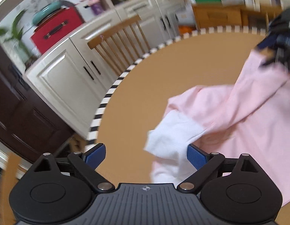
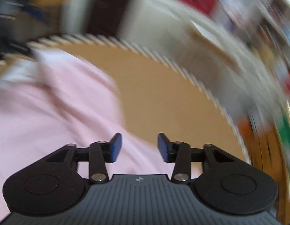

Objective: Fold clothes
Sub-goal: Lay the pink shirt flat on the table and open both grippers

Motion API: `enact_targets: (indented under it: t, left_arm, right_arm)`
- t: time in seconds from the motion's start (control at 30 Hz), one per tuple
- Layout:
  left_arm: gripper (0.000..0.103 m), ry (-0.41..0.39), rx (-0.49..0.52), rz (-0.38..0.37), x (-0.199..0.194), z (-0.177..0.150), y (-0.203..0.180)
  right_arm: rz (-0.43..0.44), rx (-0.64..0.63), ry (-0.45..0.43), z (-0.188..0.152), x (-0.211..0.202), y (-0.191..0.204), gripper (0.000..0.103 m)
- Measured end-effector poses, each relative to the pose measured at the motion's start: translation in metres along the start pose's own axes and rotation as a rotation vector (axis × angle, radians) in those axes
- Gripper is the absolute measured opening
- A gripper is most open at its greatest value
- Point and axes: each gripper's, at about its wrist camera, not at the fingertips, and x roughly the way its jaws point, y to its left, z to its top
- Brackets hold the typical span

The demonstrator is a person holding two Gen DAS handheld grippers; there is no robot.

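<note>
Bare tan tabletop (image 1: 137,101) runs wide to its striped edge (image 1: 107,95), left of the pink garment (image 1: 239,112). Left gripper (image 1: 146,156) jaws gape empty; right gripper (image 2: 139,146) jaws half-open, empty. Cabinets (image 1: 66,78) beyond.

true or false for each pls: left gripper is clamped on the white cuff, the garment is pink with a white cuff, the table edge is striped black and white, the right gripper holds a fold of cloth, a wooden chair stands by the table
1. The left gripper is clamped on the white cuff. False: its jaws stand wide open, the cuff loose between them.
2. The pink garment has a white cuff. True.
3. The table has a black-and-white striped edge. True.
4. The right gripper holds a fold of cloth. False: its jaws are apart with nothing pinched.
5. A wooden chair stands by the table. True.
</note>
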Motion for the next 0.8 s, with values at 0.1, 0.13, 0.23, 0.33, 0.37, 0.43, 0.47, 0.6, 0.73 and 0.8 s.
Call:
enact_targets:
  t: [0.1,0.13,0.23,0.33,0.37,0.43,0.47,0.6,0.73,0.8]
  left_arm:
    - [0.097,-0.036,-0.091,-0.062,-0.004,-0.016,-0.004]
    - [0.097,-0.033,-0.113,-0.059,-0.006,-0.021,-0.006]
    - [0.097,-0.02,-0.168,-0.011,-0.015,-0.037,-0.011]
    - [0.09,-0.014,-0.224,0.011,-0.031,-0.058,-0.023]
    - [0.082,-0.003,-0.252,0.005,-0.033,-0.064,-0.027]
    - [0.065,0.033,-0.332,-0.028,-0.028,-0.071,-0.032]
    - [0.048,0.057,-0.384,-0.047,-0.023,-0.074,-0.034]
    - [0.015,0.11,-0.554,-0.017,-0.005,-0.076,-0.027]
    - [0.013,0.136,-0.617,0.058,0.009,-0.062,-0.017]
    - [0.013,0.144,-0.619,0.086,0.017,-0.053,-0.011]
  right_arm:
    - [0.104,-0.204,-0.146,0.038,-0.004,0.053,0.058]
    - [0.096,-0.283,-0.144,0.047,0.006,0.071,0.058]
    - [0.091,-0.472,-0.116,0.058,0.037,0.106,0.055]
    - [0.064,-0.59,-0.119,0.063,0.06,0.124,0.055]
    - [0.058,-0.599,-0.121,0.066,0.066,0.127,0.05]
    - [0.068,-0.582,-0.098,0.073,0.082,0.122,0.023]
    - [0.081,-0.525,-0.064,0.08,0.087,0.117,0.009]
    - [0.134,-0.15,-0.017,0.107,0.082,0.053,0.008]
    - [0.151,0.272,0.005,0.111,0.088,-0.067,0.008]
    - [0.142,0.511,0.019,0.1,0.098,-0.131,0.009]
